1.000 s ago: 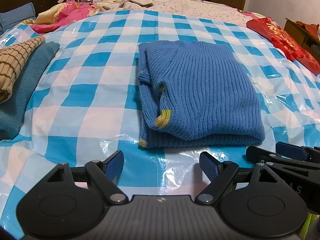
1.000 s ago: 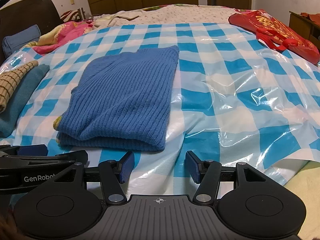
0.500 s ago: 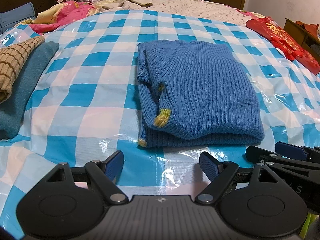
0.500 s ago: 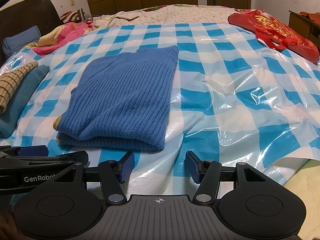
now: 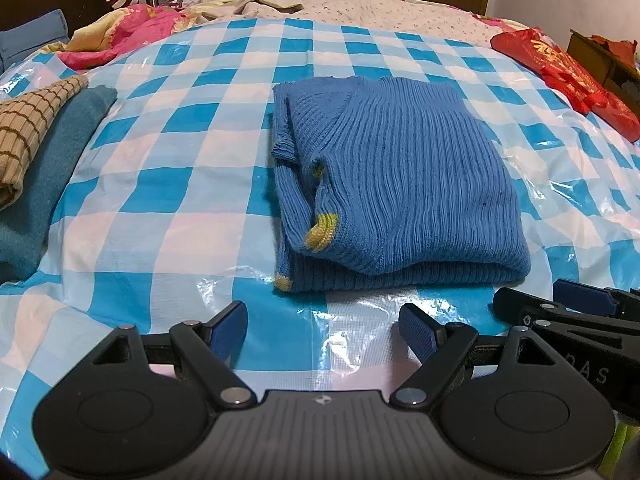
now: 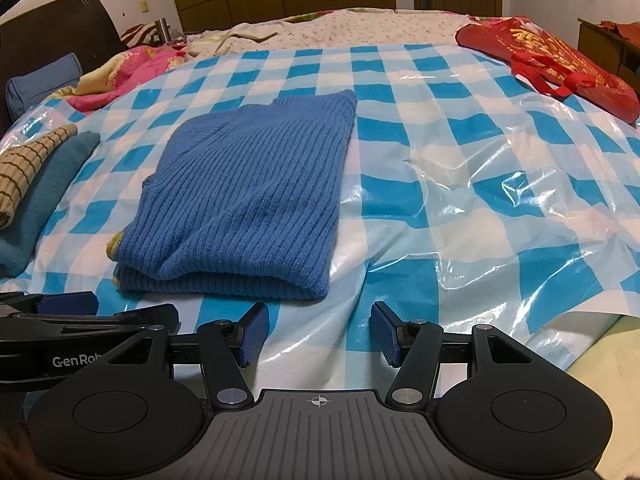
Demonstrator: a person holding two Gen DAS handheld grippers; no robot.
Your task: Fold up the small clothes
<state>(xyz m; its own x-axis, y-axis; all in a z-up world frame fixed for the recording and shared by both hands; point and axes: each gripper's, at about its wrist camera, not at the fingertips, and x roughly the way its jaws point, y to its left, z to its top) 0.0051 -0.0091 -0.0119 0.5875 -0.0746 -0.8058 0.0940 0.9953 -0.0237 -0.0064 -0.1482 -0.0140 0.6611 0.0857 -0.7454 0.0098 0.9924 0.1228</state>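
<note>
A folded blue ribbed knit sweater [image 5: 400,184] with yellow cuff trim lies flat on the blue-and-white checked plastic sheet [image 5: 168,184], just ahead of both grippers. The left gripper [image 5: 322,330] hovers near the sweater's closest folded edge, fingers spread apart and holding nothing. The right gripper [image 6: 316,338] sits close beside it, likewise spread wide and empty, with the sweater [image 6: 248,196] ahead and slightly to its left. Farther left lie a folded teal garment [image 5: 44,184] and a tan checked cloth [image 5: 28,128].
</note>
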